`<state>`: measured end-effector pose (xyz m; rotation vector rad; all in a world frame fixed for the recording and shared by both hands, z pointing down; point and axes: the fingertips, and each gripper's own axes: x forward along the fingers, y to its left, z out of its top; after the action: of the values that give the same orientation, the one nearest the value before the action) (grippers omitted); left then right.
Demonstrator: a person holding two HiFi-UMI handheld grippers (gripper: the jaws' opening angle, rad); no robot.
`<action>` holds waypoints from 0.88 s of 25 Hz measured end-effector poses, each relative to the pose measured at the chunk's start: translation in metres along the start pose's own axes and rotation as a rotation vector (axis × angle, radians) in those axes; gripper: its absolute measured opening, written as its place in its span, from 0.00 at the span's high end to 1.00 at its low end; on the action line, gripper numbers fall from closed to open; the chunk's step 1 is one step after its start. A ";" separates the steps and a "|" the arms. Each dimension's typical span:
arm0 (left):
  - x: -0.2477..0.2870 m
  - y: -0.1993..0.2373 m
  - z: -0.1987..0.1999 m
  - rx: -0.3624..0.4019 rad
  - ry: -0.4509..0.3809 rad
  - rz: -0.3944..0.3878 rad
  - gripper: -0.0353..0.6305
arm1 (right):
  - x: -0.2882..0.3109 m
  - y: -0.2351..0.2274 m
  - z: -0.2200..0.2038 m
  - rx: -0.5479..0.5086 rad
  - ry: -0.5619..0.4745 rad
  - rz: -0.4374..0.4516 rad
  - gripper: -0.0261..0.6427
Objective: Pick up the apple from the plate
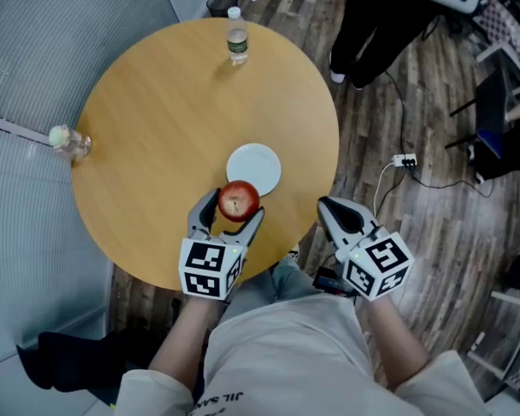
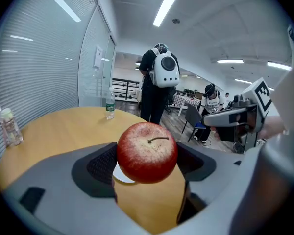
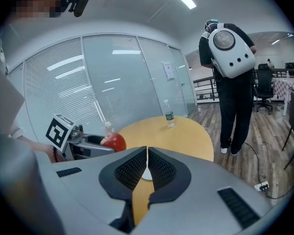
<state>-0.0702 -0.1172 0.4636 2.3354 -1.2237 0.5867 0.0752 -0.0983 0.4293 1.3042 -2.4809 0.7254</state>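
A red apple (image 1: pixel 239 200) (image 2: pixel 147 152) is clamped between the jaws of my left gripper (image 1: pixel 232 211) (image 2: pixel 148 164), lifted just off the near edge of the white plate (image 1: pixel 256 165). A sliver of that plate (image 2: pixel 120 176) shows under the apple in the left gripper view. My right gripper (image 1: pixel 328 207) (image 3: pixel 147 170) hovers at the table's near right edge, jaws pressed together and empty; from its view the apple (image 3: pixel 114 141) and the left gripper (image 3: pixel 83 145) appear at left, and a bit of plate (image 3: pixel 146 175) beyond the jaws.
The round wooden table (image 1: pixel 156 128) carries a water bottle (image 1: pixel 236 37) at the far side and a small bottle (image 1: pixel 68 140) at its left edge. A person with a white backpack (image 2: pixel 161 72) stands beyond the table. Cables and a power strip (image 1: pixel 404 160) lie on the floor at right.
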 end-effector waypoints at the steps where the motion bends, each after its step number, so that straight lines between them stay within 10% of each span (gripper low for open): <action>1: -0.006 -0.001 0.003 -0.006 -0.012 0.004 0.37 | -0.002 0.001 0.002 -0.003 -0.006 -0.001 0.91; 22: -0.065 -0.039 0.031 0.019 -0.143 -0.006 0.37 | -0.013 0.037 0.022 -0.081 -0.048 0.064 0.91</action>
<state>-0.0664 -0.0714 0.3956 2.4321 -1.2783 0.4372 0.0522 -0.0835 0.3937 1.2331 -2.5722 0.6074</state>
